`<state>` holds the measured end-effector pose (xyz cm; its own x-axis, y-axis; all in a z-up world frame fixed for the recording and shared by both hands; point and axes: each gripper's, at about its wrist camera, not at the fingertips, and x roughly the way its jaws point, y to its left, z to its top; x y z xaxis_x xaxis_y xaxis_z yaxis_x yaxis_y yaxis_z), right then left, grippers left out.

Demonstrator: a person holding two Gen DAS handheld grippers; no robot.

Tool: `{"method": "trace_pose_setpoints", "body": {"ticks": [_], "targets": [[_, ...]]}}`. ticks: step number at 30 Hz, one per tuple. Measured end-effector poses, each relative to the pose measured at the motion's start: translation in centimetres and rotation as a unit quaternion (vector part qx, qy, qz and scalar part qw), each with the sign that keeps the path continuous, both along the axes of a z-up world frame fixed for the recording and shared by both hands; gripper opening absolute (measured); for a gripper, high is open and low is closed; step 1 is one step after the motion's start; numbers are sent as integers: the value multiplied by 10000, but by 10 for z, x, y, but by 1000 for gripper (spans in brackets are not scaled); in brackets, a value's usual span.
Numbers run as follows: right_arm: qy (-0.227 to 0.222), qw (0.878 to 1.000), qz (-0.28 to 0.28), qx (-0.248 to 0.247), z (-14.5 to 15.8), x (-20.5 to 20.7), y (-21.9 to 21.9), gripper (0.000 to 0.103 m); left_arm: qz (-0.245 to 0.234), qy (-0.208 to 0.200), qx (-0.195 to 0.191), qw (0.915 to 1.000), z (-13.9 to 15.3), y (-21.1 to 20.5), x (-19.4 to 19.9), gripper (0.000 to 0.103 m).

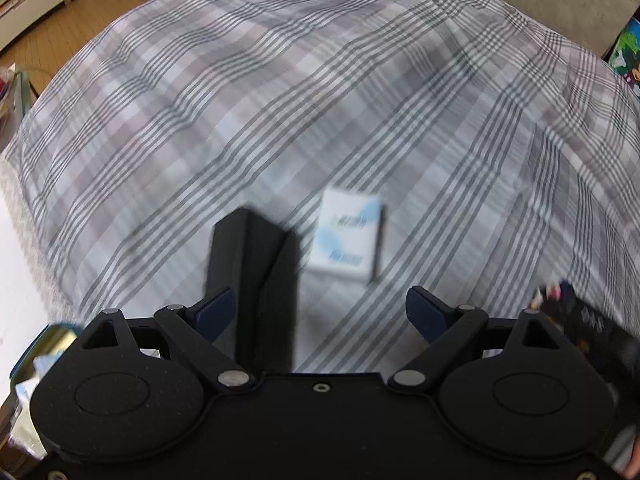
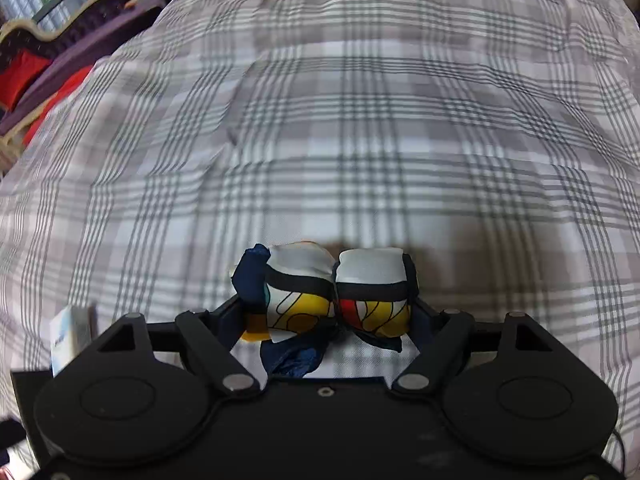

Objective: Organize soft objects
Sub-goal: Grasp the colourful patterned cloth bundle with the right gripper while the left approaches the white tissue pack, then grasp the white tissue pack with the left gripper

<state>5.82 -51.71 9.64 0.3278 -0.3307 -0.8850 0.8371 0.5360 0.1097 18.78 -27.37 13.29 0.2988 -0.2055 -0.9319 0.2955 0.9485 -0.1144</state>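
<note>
The right gripper [image 2: 334,312] fingers clamp a patterned cloth bundle [image 2: 336,296]; the left gripper [image 1: 320,312] fingers stand wide, empty.

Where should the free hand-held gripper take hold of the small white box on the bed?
Probably across the white box's two long sides, coming straight down from above. It lies flat on the plaid bedcover, broad face up, apart from the black box.

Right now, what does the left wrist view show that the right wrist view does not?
Only the left wrist view shows a black box standing between the open left tool. Only the right wrist view shows a colourful fabric bundle pressed in the right tool. Both views show the plaid sheet and a small white and blue box.
</note>
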Motion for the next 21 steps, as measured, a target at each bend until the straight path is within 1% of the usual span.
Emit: {"method": "trace_pose_setpoints", "body": {"ticks": [2,6,9,12,16,21], "targets": [[-110,9999,-34,-29,1,-5,-4,78,-82,-5,51,10000,-7,-18,7,89],[-137,9997,10,-206,0,-5,-2,78,-108,73,236,9996,-26,-43,22,89],[-201,9991,135,-360,4,-6,3,78,-15,110,495,9987,-43,-53,31,89],[-233,9979,267,-533,8,-4,10,78,36,239,715,9971,-60,-58,38,89],[-262,9971,436,-561,12,-4,17,78,-106,488,682,9964,-75,-61,42,89],[-273,9974,442,-506,12,-2,16,78,-126,581,706,9957,-87,-64,44,90]]}}
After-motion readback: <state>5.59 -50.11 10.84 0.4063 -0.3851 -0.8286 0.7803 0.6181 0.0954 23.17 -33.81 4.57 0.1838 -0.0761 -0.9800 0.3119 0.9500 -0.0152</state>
